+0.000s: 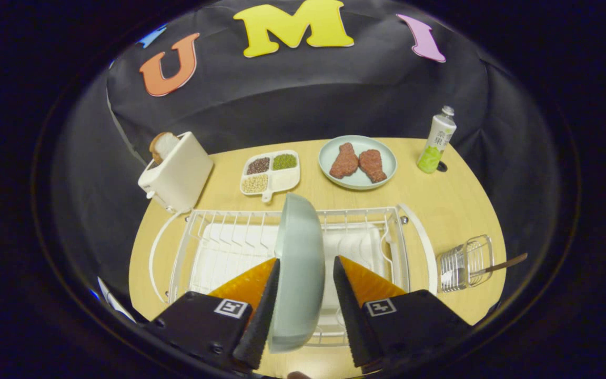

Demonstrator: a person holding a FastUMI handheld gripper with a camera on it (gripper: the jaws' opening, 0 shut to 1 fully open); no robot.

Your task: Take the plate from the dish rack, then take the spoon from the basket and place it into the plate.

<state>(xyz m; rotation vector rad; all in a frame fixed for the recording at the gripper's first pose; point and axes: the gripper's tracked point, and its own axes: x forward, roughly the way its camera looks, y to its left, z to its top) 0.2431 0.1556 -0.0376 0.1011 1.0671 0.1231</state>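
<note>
Your hand-held gripper [303,281] straddles the plate [299,273], which stands on edge in the rack [387,231]; one finger touches it, the other looks just clear. Close fully, lift straight up, and mind the wires. The spoon [500,266] waits in the basket [463,263].

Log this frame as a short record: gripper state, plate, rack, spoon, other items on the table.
gripper: fingers either side of the plate, one touching its face, a gap at the other; grip not confirmed
plate: pale, on edge, upright in the rack
dish rack: white wire, with a white tray under it
spoon: in the wire basket, beside the rack, handle sticking out
table: wooden; holds toaster with bread, divided dish of beans, meat plate, bottle
task stage: plate not yet lifted out
</note>
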